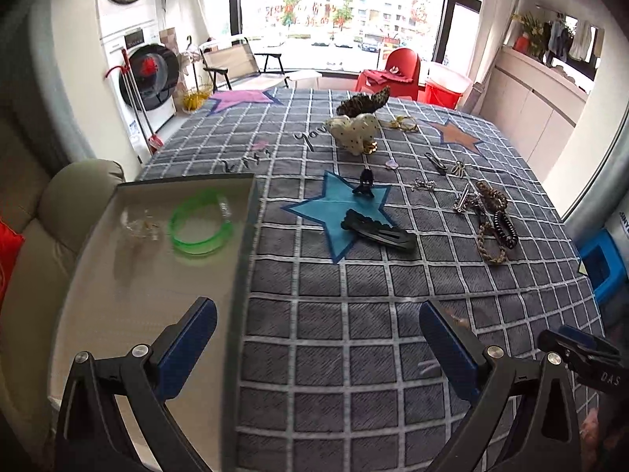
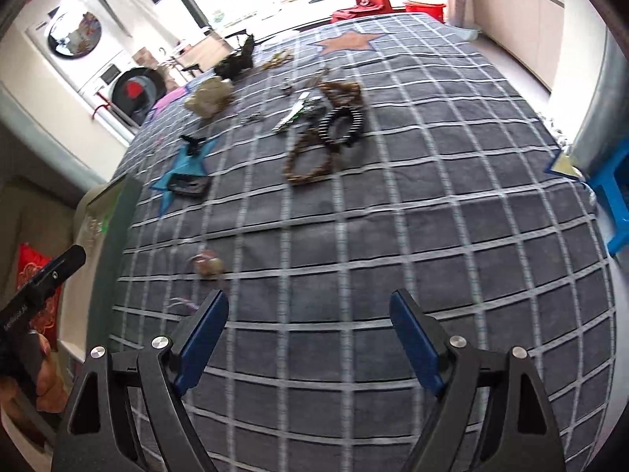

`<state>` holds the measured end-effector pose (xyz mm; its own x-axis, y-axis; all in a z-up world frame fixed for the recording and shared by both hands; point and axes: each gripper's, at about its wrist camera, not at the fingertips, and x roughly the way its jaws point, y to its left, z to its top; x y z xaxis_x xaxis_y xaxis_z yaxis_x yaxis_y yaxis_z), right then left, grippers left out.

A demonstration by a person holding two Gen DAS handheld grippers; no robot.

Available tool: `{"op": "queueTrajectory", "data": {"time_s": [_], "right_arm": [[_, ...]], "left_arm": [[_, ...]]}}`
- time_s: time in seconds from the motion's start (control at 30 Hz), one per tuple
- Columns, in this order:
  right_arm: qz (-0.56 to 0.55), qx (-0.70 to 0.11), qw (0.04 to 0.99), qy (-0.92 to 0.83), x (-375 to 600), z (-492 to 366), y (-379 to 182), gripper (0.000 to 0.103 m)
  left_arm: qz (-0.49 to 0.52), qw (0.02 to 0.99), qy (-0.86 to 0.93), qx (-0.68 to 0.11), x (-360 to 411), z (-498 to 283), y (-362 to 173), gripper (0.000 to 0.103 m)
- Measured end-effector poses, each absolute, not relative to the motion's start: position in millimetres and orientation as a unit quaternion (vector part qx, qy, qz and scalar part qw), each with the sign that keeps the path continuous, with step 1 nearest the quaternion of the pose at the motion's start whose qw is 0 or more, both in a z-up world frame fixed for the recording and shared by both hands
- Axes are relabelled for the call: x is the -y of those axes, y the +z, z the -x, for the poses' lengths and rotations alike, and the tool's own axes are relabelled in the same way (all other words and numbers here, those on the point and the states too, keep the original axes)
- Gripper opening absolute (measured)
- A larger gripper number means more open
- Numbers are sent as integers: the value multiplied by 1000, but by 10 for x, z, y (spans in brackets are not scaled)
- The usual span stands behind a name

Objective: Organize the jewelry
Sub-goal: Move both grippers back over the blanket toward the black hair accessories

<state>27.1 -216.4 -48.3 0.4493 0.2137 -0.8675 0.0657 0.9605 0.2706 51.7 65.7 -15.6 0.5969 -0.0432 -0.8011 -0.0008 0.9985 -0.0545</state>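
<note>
A shallow grey box (image 1: 243, 236) sits at the table's left edge and holds a green bangle (image 1: 200, 225) and a clear bracelet (image 1: 138, 223). My left gripper (image 1: 316, 334) is open and empty, astride the box's right wall. My right gripper (image 2: 308, 324) is open and empty above the checked cloth. A small pinkish piece (image 2: 208, 263) lies just ahead of its left finger. Farther off lie a black hair clip (image 1: 379, 231), a small black claw clip (image 1: 365, 184), a braided cord (image 2: 308, 159), a black coil tie (image 2: 342, 122) and silver clips (image 2: 293, 114).
A grey checked cloth (image 1: 354, 314) with star patches covers the table. A spotted cream scrunchie (image 1: 355, 129) and a dark one (image 1: 363, 104) lie at the far side. A beige sofa (image 1: 74, 185) stands left, a blue stool (image 2: 613, 196) right. The other gripper's body (image 1: 582, 354) shows at lower right.
</note>
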Motion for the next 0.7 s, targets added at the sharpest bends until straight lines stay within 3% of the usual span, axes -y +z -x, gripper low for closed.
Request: {"op": "queueTrajectory", "data": {"time_s": [0.63, 0.7], "right_arm": [[-135, -502, 854, 2, 2536, -1148, -527, 86], [-131, -502, 855, -7, 2577, -1254, -542, 81]], "left_arm": [[1, 889, -26, -458, -237, -1686, -371, 103], [-7, 888, -25, -459, -207, -1833, -427, 103]]}}
